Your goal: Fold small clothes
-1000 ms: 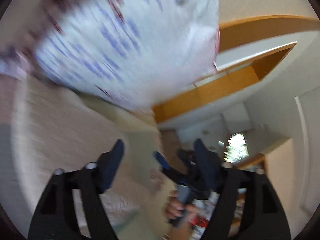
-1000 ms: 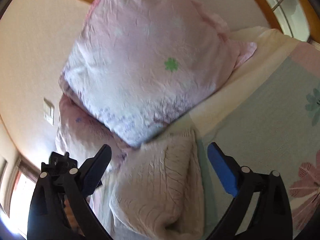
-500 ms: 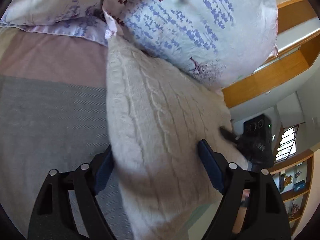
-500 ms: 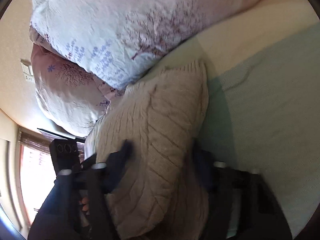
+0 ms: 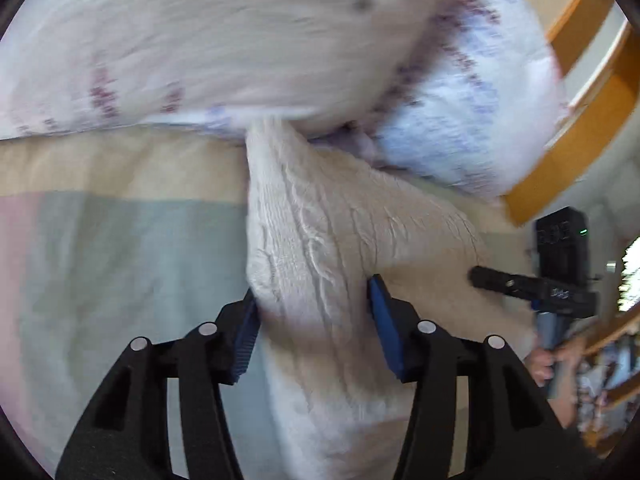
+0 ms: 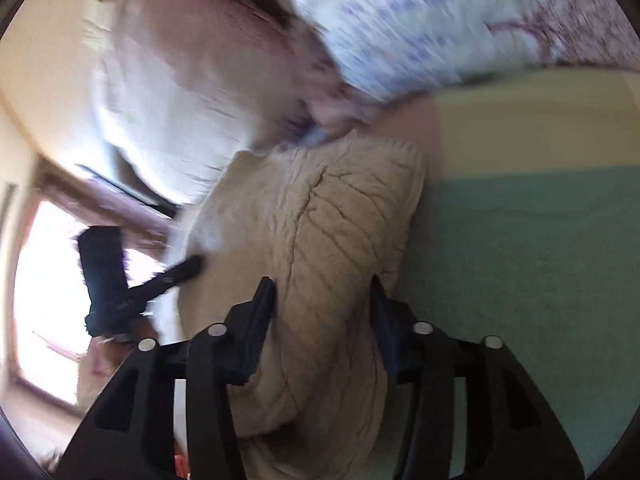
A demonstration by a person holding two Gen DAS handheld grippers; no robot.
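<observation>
A cream cable-knit sweater (image 5: pixel 320 248) is lying bunched on the bed (image 5: pixel 120 264), its far end tucked up against the pillows (image 5: pixel 240 32) at the head of the bed. The left gripper (image 5: pixel 314 304) is straddling a thick fold of the sweater: its blue-padded fingers (image 5: pixel 384 320) are standing apart with the knit filling the gap between them and touching both pads, so the jaws are parted around the cloth rather than pinched flat. The right gripper (image 6: pixel 322 296) is doing the same on the other end of the sweater (image 6: pixel 320 216), its fingers (image 6: pixel 260 312) spread on either side of a raised hump of knit. The sweater is resting where the cream band of the bedspread (image 6: pixel 520 260) meets the green one. Both views are blurring toward the pillows (image 6: pixel 400 20). Each camera is catching the opposite gripper at the sweater's far side.
</observation>
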